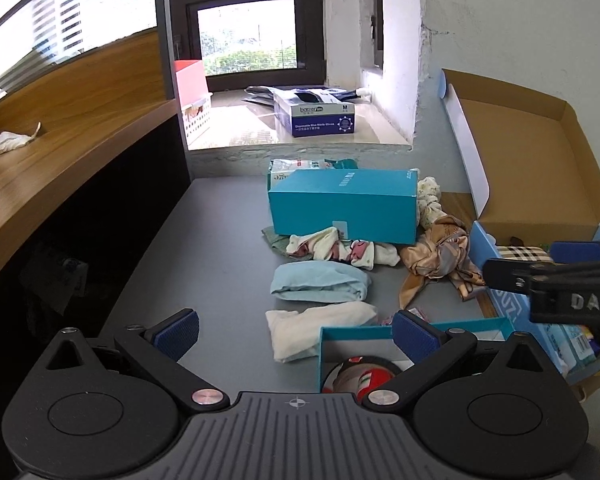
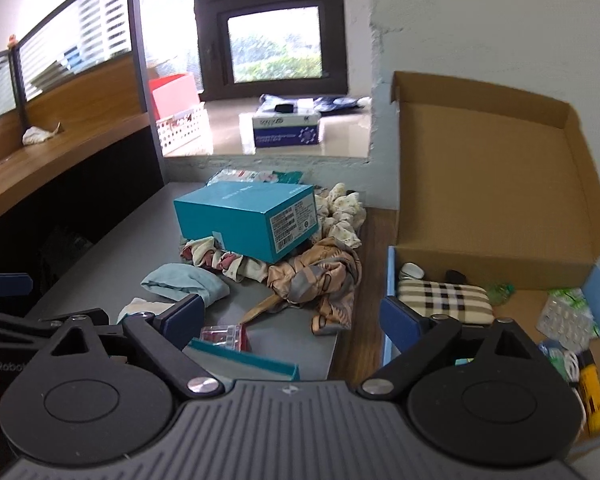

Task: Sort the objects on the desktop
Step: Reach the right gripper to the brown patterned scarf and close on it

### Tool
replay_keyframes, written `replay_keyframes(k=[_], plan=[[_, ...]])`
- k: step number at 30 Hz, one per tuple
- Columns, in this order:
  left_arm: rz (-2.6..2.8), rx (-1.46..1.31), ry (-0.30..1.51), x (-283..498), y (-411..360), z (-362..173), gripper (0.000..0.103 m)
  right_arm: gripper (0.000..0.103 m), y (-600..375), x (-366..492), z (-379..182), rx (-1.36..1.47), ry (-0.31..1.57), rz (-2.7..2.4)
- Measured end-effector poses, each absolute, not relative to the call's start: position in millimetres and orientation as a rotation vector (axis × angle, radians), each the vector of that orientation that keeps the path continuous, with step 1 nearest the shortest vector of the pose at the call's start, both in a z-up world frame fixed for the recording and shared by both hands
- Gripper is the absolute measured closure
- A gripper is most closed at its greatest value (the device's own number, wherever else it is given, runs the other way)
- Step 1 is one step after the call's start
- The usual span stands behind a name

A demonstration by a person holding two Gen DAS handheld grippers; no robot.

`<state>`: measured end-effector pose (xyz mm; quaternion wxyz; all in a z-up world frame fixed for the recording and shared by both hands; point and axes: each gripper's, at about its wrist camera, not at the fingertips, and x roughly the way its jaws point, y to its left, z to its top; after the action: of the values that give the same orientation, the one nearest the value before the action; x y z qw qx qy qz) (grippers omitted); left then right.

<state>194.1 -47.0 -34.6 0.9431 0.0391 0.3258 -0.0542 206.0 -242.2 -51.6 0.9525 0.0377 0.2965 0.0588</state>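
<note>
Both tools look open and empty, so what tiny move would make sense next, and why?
Probably ease the left tool forward and down onto the folded white cloth. It holds nothing, and that cloth lies loose on the grey desk nearest its fingers, beside the small open teal box.

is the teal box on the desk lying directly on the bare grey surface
No, the teal box rests on a pile of crumpled cloths, its near end propped above the grey desk.
</note>
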Motion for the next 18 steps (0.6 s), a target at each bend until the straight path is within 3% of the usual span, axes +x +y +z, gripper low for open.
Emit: replay_keyframes(k=[7, 11, 18], plan=[[-0.104, 0.01, 0.718, 208.1, -48.8, -40.8, 0.0, 0.012, -254.6, 252.9, -52.9, 0.053, 0.683, 0.176], [-0.096, -0.003, 0.73, 211.5, -51.9, -44.4, 0.0, 0.02, -259.0, 276.1, -60.1, 0.047, 0.727, 0.2], [-0.086, 0.035, 0.729, 215.7, -59.4, -46.5, 0.0, 0.02, -254.6, 302.1, -72.9, -0.004, 0.742, 0.217]])
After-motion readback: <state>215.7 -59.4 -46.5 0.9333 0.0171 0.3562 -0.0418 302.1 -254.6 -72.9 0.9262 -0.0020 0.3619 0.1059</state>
